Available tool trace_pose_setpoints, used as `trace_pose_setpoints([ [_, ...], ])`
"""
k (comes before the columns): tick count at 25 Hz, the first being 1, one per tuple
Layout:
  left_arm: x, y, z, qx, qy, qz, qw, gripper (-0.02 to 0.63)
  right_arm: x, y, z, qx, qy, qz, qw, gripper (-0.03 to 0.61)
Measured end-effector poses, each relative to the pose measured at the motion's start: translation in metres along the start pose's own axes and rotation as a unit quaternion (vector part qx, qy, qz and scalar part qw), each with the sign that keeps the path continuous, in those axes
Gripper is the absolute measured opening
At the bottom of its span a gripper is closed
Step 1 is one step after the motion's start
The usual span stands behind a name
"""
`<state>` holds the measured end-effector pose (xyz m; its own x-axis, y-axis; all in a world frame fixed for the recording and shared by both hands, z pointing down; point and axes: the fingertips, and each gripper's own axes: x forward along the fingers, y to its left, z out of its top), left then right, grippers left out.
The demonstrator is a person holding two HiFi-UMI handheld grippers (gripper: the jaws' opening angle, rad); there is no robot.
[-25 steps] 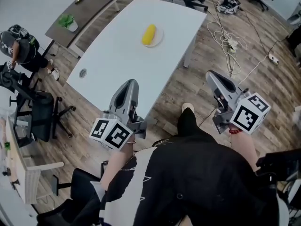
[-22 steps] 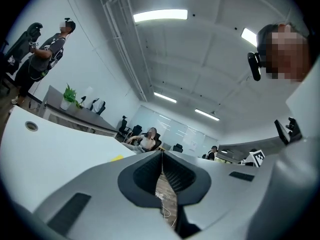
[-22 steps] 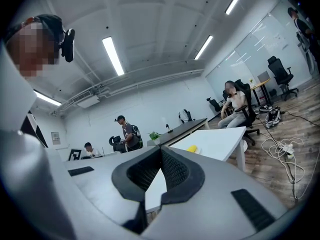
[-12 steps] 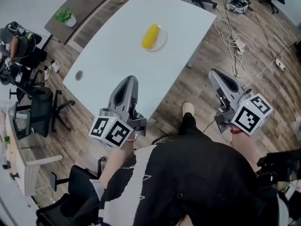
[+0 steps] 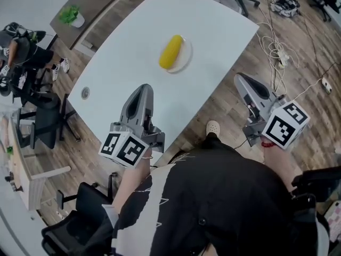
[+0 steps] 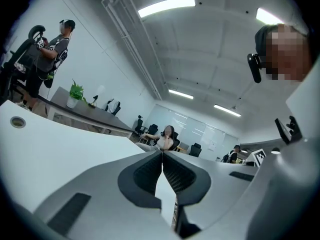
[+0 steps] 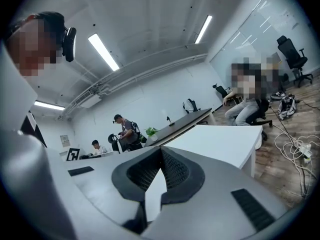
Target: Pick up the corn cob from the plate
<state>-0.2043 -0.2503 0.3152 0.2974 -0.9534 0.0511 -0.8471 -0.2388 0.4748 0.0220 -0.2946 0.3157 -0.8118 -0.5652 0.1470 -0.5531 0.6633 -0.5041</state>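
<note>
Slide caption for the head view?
Both shut, left claw and right claw hover short of the corn cob on its plate.

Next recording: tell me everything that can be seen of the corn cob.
The corn cob is a single yellow cob, stubby and rounded at both ends, with no husk showing. Its kernels are too small to make out. It lies on its side, slantwise in the head view, on a small white plate that it nearly spans. The plate sits around the middle of the white table. Only the plate touches the cob.
</note>
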Motion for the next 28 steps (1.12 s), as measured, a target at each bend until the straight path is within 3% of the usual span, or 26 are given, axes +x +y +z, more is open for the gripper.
trace_pose_setpoints([
  [6, 0.048, 0.021, -0.012, -0.009, 0.015, 0.034, 0.9993, 0.017, 0.034, -0.045, 0.014, 0.010, 0.032, 0.013, 0.999, 0.014],
  [13, 0.092, 0.045, -0.038, 0.002, 0.066, 0.067, 0.9956, 0.018, 0.067, -0.093, 0.035, 0.015, 0.059, 0.029, 0.998, 0.014],
  [18, 0.118, 0.069, -0.050, 0.034, 0.107, 0.097, 0.9890, 0.022, 0.091, -0.120, 0.045, 0.025, 0.070, 0.038, 0.997, 0.014],
  [24, 0.144, 0.086, -0.074, 0.090, 0.163, 0.101, 0.9774, 0.191, 0.109, -0.138, 0.047, 0.030, 0.082, 0.053, 0.995, 0.014],
  [26, 0.153, 0.091, -0.085, 0.112, 0.189, 0.099, 0.9704, 0.258, 0.114, -0.142, 0.049, 0.027, 0.083, 0.054, 0.995, 0.014],
  [28, 0.161, 0.098, -0.093, 0.142, 0.211, 0.103, 0.9616, 0.276, 0.116, -0.147, 0.049, 0.027, 0.086, 0.056, 0.994, 0.014],
])
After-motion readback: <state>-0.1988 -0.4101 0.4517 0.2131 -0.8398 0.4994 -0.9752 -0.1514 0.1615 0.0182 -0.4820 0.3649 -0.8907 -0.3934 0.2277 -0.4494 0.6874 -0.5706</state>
